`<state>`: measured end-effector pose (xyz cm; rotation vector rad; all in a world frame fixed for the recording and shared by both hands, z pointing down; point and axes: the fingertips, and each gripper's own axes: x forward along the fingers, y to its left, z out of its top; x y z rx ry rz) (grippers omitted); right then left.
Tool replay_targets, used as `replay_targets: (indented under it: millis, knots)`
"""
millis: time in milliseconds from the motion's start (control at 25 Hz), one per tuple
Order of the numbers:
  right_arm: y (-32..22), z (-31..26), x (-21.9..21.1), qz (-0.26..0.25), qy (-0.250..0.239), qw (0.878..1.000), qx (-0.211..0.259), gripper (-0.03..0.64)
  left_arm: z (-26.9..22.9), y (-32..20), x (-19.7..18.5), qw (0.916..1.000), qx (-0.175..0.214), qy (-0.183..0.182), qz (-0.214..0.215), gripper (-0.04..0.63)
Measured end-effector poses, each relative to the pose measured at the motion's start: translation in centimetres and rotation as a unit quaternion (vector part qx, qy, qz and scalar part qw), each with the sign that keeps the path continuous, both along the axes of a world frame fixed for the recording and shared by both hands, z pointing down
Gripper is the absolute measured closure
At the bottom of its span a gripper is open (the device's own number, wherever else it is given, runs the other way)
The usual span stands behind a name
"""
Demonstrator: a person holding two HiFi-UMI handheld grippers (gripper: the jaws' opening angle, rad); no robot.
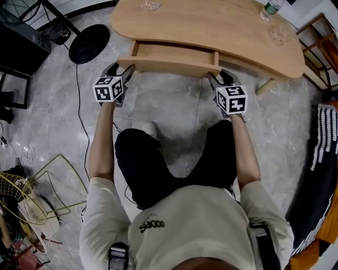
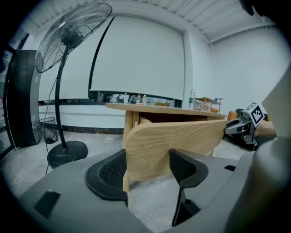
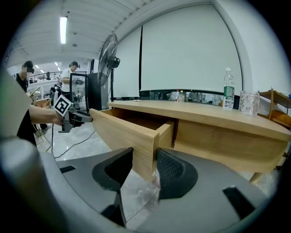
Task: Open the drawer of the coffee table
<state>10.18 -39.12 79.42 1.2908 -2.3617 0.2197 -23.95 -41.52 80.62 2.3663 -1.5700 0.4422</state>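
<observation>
While the drawer (image 1: 169, 58) stands partly out from under the top of the coffee table (image 1: 211, 23), at twelve o'clock from the person, both hands are at its front panel. Farthest left, a fan's round base (image 1: 88, 43) sits on the floor at about ten o'clock, well apart from the work. The left gripper (image 1: 121, 73) is at eleven o'clock. Its own view shows the left end of the panel between its fingers (image 2: 109, 175), one pad behind the wood and the other on the outer face, so I judge it clamped on the drawer, not merely straddling it. The drawer's long axis runs from nine to three o'clock, across the person, and its front lies a little askew in the head view, with the right end slightly nearer the body. The right gripper (image 1: 223, 79) is at one o'clock. Its fingers (image 3: 175, 175) are closed on the right end of the same panel, with wood filling the gap between the pads. A bottle (image 1: 272, 6) stands on the tabletop farther out at one o'clock. Neither hand is nearer, since each holds one end. The way out of the table is straight toward six o'clock, so the pull probably needs to be even from both ends to keep the drawer from binding.
</observation>
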Motion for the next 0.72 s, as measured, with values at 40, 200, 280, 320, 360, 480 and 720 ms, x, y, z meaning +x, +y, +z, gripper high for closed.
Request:
replay_targets:
  millis: [40,200,280,320,360,480,720]
  knots:
    - [0.2,0.0,0.0,-0.002,0.000,1.000,-0.001,0.454,0.0,0.3,0.0,1.0000,-0.001,0.000,-0.001,0.298]
    - [1.2,0.0,-0.1,-0.007,-0.001,1.000,-0.006,0.457,0.0,1.5,-0.1,1.0000,0.000,0.002,-0.006,0.296]
    - [1.6,0.0,0.0,-0.005,-0.002,1.000,-0.008,0.457,0.0,1.9,0.0,1.0000,0.001,0.004,-0.009,0.298]
    - [1.8,0.1,0.0,-0.004,-0.003,1.000,-0.009,0.457,0.0,2.1,0.0,0.9999,0.000,0.005,-0.011,0.298]
    - [1.9,0.2,0.0,-0.003,-0.003,1.000,-0.011,0.457,0.1,2.2,0.0,0.9999,-0.001,0.005,-0.012,0.298]
    - [2.2,0.2,-0.2,-0.004,-0.005,1.000,-0.014,0.457,0.2,2.4,-0.3,0.9999,-0.005,0.004,-0.009,0.298]
    - [3.5,0.2,-0.9,-0.011,-0.010,1.000,-0.017,0.463,0.2,3.0,-1.0,0.9999,-0.010,0.005,-0.006,0.298]
